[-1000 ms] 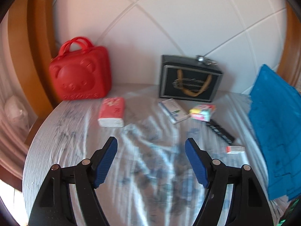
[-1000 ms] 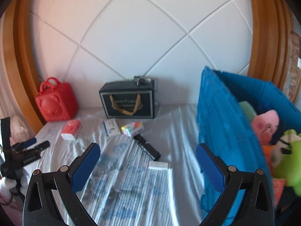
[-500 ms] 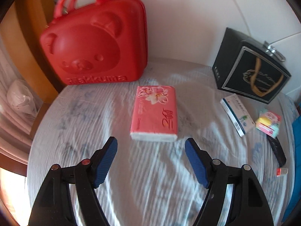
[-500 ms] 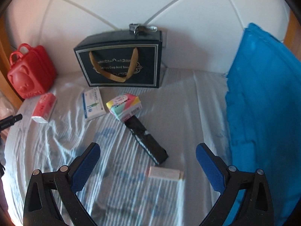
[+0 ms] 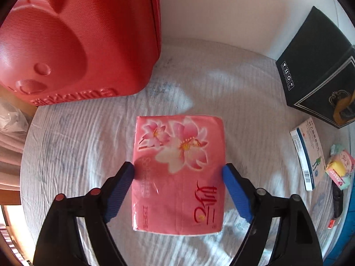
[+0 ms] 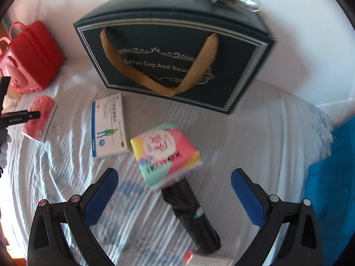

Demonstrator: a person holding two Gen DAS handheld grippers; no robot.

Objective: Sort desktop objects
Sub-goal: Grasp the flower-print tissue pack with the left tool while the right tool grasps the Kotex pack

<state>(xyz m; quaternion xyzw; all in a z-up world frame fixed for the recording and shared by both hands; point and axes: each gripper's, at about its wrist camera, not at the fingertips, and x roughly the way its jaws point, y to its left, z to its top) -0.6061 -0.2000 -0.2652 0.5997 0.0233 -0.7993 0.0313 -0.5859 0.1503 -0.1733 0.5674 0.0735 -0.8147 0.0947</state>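
A pink tissue pack (image 5: 179, 173) with a flower print lies flat on the white cloth. My left gripper (image 5: 179, 173) is open, its blue pads on either side of the pack and close to its edges. The pack also shows far left in the right wrist view (image 6: 38, 116). My right gripper (image 6: 174, 186) is open and empty above a colourful small tissue pack (image 6: 165, 153) that rests on a black rolled object (image 6: 190, 217). A white and blue medicine box (image 6: 109, 126) lies to its left.
A red bear-shaped case (image 5: 73, 37) stands just behind the pink pack. A dark gift box (image 6: 173, 53) with a gold ribbon handle stands at the back by the white wall. A blue bin (image 6: 332, 188) is at the right. A small white and red item (image 6: 208, 260) lies near the front.
Both grippers moved forward and down. The left one closed in until its pads straddle the pink pack. The right one came nearer the colourful pack.
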